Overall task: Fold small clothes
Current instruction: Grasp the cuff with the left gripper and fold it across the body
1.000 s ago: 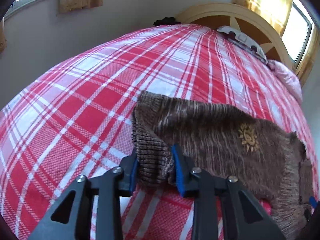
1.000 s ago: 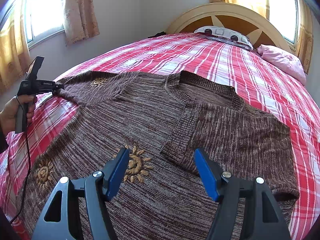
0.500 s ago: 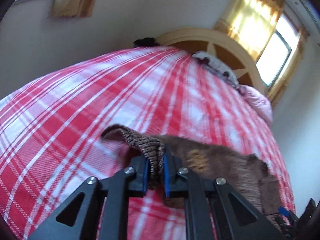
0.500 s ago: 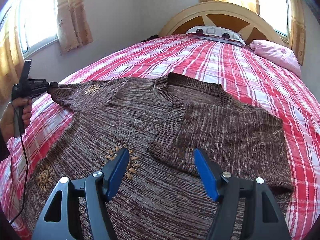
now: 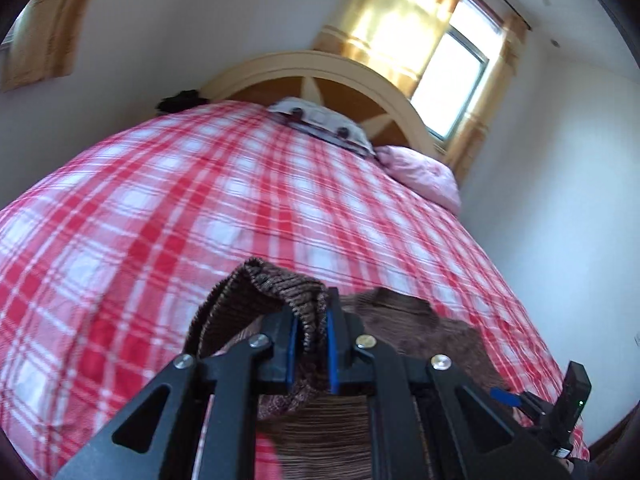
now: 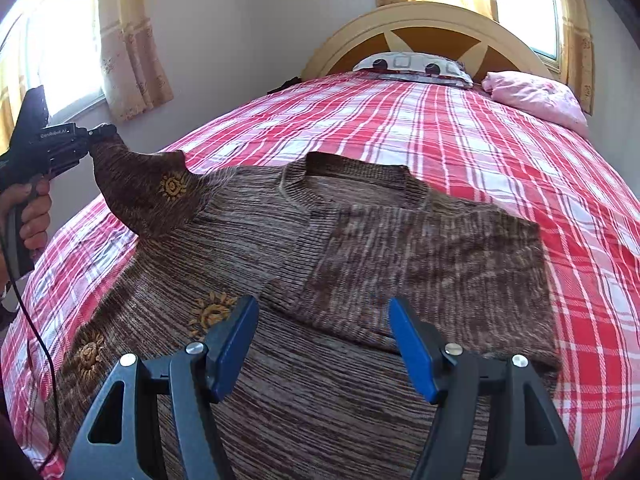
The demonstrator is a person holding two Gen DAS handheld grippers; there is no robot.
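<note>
A brown marled knitted sweater with small orange sun motifs (image 6: 304,360) is spread front-up on a bed covered by a red-and-white plaid sheet (image 6: 460,136). Its far sleeve, on the right of the right wrist view, is already folded in across the chest (image 6: 420,256).

The change is on the other side. A second ago the ribbed cuff of the near sleeve (image 5: 280,292) lay on the sheet between the half-open blue pads of the left claw (image 5: 310,344); now the pads are pressed together on that cuff, and the sleeve (image 6: 148,188) has been raised clear of the bed. In the right wrist view it is seen stretched up and leftward into a peak, one sun motif showing on it, with the claw's black handle held by a person's hand (image 6: 34,212) at the left edge. The sweater's body has not been dragged — the collar (image 6: 352,184) and hem are seen in the same place as before.

The right claw (image 6: 320,344) is held wide, nothing between its blue pads, hovering just above the lower front of the sweater and touching nothing that can be made out.

As a judgement: the second sleeve fold is under way. The lifted sleeve is likely to be carried across the chest to lie over or beside the folded one. Care would be needed so that the shoulder is not pulled off line — the knit looks soft and stretchy.
</note>
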